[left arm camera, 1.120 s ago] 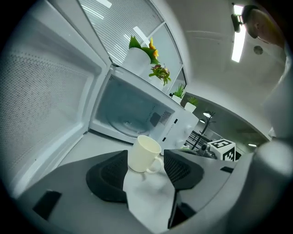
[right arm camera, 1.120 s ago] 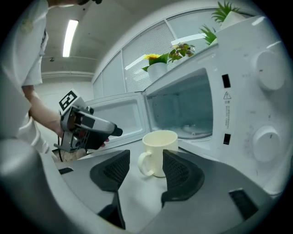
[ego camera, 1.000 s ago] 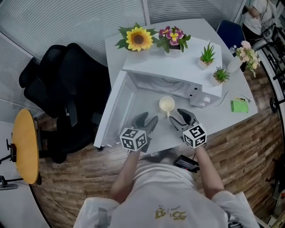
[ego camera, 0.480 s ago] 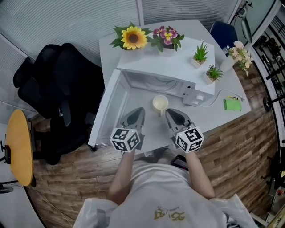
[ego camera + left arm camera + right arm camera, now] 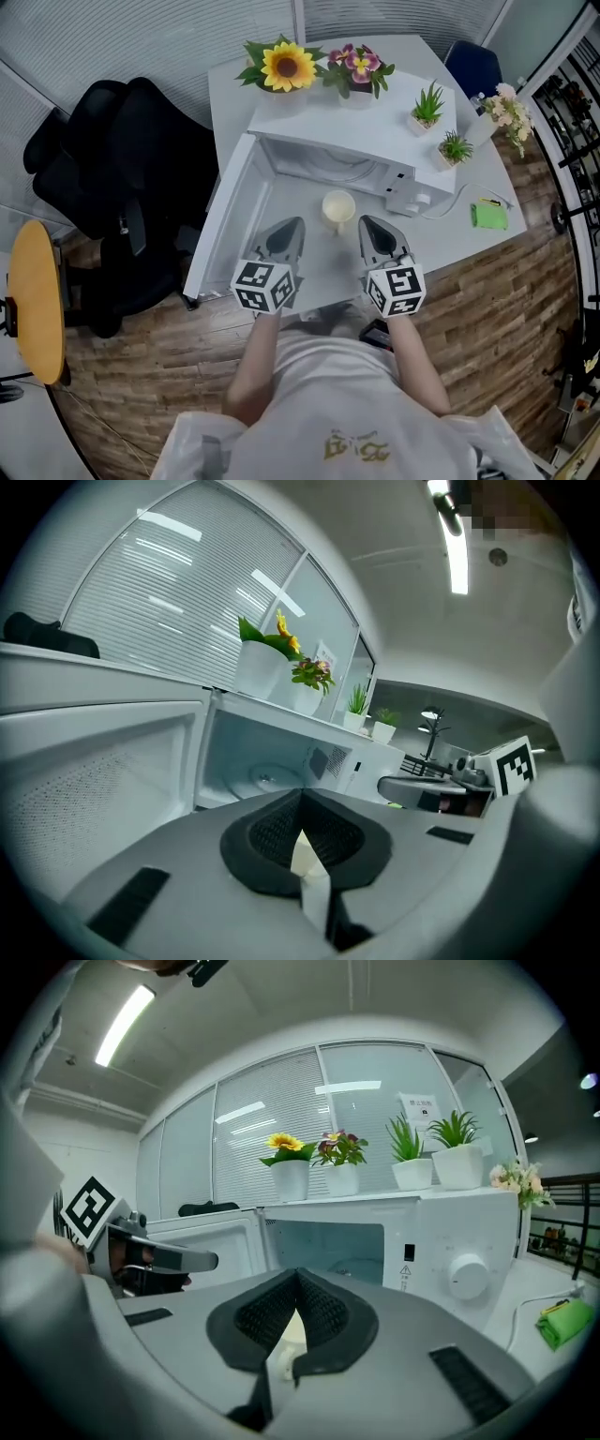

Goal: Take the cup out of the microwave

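A cream cup [image 5: 338, 208] stands upright on the white table [image 5: 441, 246], just in front of the open white microwave [image 5: 361, 131], whose door [image 5: 225, 225] is swung out to the left. My left gripper [image 5: 291, 225] is to the left of the cup and my right gripper [image 5: 368, 225] to its right. Both are apart from the cup. The right jaws have just closed, and both pairs now meet with nothing between them. In the left gripper view the cup [image 5: 302, 855] shows as a sliver past the shut jaws. The right gripper view shows the same cup [image 5: 284, 1333] as a sliver.
Potted plants [image 5: 429, 105] and a sunflower [image 5: 286, 66] sit around and on top of the microwave. A green cloth [image 5: 489, 217] and a cable lie at the table's right. Beside the door on the left are a black chair [image 5: 112, 169] and a yellow stool [image 5: 36, 300].
Both grippers' jaws, open a second ago, have closed empty. Both grippers have risen a little. The cup has kept its place before the microwave.
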